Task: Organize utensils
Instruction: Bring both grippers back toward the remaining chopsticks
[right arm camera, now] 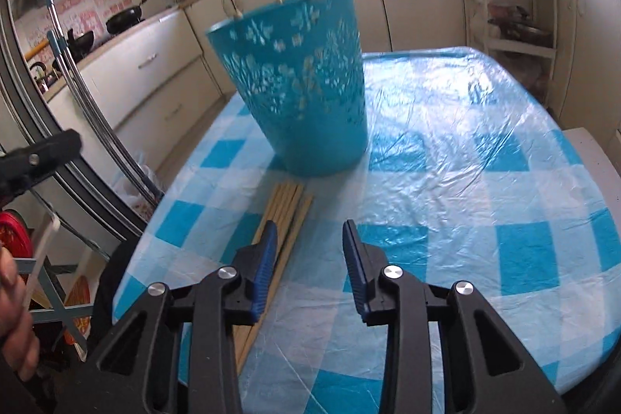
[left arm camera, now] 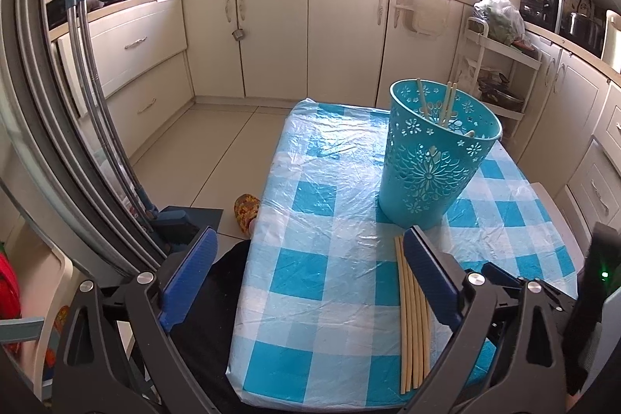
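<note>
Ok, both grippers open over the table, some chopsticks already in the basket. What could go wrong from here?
1. The loose chopsticks lie packed side by side, so the right gripper may pinch several or scatter them.
2. The plastic-covered tablecloth looks slick and wrinkled; sticks could slide toward the near edge.
3. The teal basket is tall and light-looking with chopsticks leaning inside; a bump from the left gripper could tip it.
</note>
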